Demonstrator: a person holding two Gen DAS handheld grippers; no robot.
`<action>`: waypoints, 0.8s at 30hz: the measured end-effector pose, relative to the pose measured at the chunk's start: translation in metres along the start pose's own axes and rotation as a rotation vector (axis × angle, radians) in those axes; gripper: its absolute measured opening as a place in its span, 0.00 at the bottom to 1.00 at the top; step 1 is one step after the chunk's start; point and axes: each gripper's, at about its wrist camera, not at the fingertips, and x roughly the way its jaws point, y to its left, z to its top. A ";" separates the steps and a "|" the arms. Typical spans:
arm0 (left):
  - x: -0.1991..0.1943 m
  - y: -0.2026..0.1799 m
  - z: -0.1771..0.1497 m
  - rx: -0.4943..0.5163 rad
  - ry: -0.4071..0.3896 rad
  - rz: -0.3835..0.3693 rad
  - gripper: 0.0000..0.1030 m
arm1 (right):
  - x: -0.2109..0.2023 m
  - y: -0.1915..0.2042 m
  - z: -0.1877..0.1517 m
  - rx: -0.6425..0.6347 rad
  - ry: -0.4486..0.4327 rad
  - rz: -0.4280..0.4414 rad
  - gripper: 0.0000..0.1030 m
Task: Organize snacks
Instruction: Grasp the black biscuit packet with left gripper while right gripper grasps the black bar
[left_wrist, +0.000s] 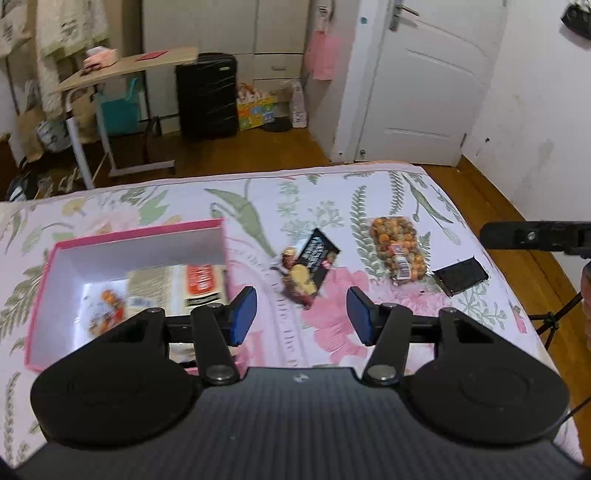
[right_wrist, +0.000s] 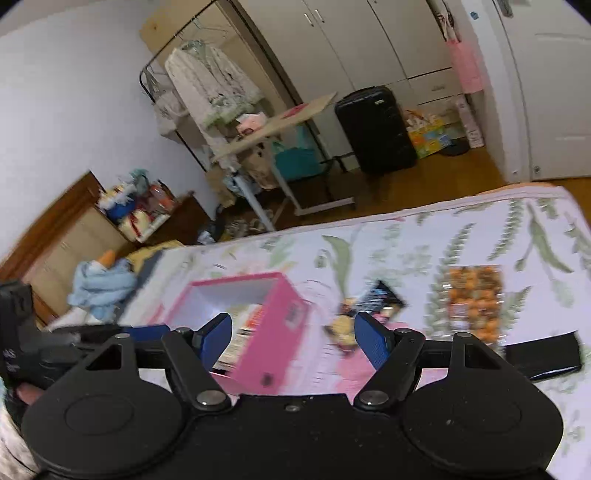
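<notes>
A pink box (left_wrist: 44, 280) lies open on the flowered bed and holds snack packets (left_wrist: 173, 286). To its right lie a black cookie packet (left_wrist: 308, 271), a clear bag of orange snacks (left_wrist: 399, 245) and a small black packet (left_wrist: 461, 276). My left gripper (left_wrist: 301, 314) is open and empty, above the bed between the box and the cookie packet. My right gripper (right_wrist: 293, 338) is open and empty, above the pink box (right_wrist: 273, 325) and the cookie packet (right_wrist: 369, 306). The orange bag (right_wrist: 474, 299) and the black packet (right_wrist: 543, 356) lie to the right in the right wrist view.
The bed's far edge (left_wrist: 258, 175) drops to a wooden floor. Beyond stand a tilted side table (left_wrist: 125, 70), a black suitcase (left_wrist: 207, 96) and a white door (left_wrist: 421, 81). The other gripper's black arm (left_wrist: 535, 236) reaches in at the right.
</notes>
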 end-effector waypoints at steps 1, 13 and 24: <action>0.008 -0.006 -0.002 0.004 -0.007 -0.006 0.52 | 0.001 -0.006 -0.003 -0.018 -0.005 -0.016 0.75; 0.116 -0.042 -0.018 0.023 0.001 0.008 0.56 | 0.026 -0.080 -0.050 -0.083 -0.023 -0.283 0.76; 0.217 -0.046 0.007 0.156 0.043 0.185 0.72 | 0.035 -0.180 -0.088 0.397 -0.043 -0.401 0.86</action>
